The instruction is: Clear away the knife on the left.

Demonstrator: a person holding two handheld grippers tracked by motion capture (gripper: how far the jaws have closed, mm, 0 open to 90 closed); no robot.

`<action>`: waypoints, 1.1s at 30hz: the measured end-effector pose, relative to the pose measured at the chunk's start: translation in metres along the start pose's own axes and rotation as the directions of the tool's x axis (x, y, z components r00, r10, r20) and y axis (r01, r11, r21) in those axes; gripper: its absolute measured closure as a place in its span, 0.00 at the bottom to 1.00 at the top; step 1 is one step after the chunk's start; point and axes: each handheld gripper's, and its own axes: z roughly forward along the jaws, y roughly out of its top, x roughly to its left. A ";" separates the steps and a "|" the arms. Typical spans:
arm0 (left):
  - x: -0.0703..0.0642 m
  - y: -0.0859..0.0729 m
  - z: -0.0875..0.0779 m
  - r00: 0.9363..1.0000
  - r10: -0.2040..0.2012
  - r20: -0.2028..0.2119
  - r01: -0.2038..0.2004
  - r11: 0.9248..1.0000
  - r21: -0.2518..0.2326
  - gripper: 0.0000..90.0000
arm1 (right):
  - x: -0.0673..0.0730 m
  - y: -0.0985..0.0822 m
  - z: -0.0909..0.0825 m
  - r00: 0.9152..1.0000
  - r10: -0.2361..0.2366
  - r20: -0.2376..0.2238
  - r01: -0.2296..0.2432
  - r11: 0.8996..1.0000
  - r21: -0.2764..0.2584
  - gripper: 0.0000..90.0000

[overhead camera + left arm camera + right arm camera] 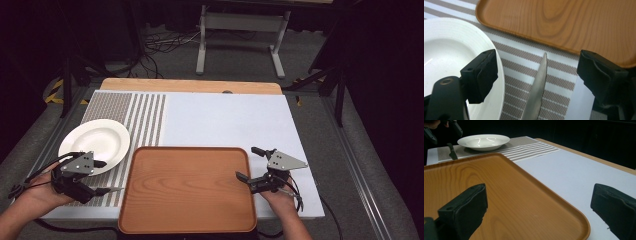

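A white plate (95, 142) sits on a striped placemat (145, 117) at the left. An empty wooden tray (187, 187) lies at the front centre. My left gripper (105, 177) is open beside the plate (446, 50). A metal knife blade (536, 85) lies on the placemat (559, 82) between its jaws and touches neither. The blade tip (116, 189) points toward the tray (564, 20). My right gripper (245, 162) is open at the tray's right edge. In the right gripper view the gripper (539, 192) straddles the tray rim (584, 225), one jaw over the wood and one over the white table.
The white table top (225, 120) stretches behind and right of the tray, with a wooden strip (190, 85) along its far edge. Beyond the table, a grey metal frame (240, 35) and cables (160, 45) are on the floor. The far plate (484, 141) shows past the tray.
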 end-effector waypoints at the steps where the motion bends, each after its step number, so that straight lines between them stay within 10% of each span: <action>1: 0.000 0.000 0.000 1.000 0.000 0.000 0.000 1.000 0.000 0.21 | 0.000 0.000 0.000 1.000 0.000 0.000 0.000 1.000 0.000 0.02; 9: 0.004 -0.007 0.002 0.999 0.031 0.028 -0.034 0.994 0.109 0.24 | 0.000 0.000 0.000 1.000 -0.002 -0.004 0.002 1.000 -0.001 0.02; 15: 0.004 -0.011 0.007 0.997 0.080 0.018 -0.081 0.974 0.212 0.27 | 0.001 0.000 0.001 1.000 -0.003 -0.006 0.003 1.000 0.002 0.02; 33: 0.008 -0.024 0.004 0.992 0.109 0.066 -0.125 0.942 0.311 0.36 | 0.002 -0.001 0.003 1.000 -0.004 -0.023 0.004 1.000 0.009 0.02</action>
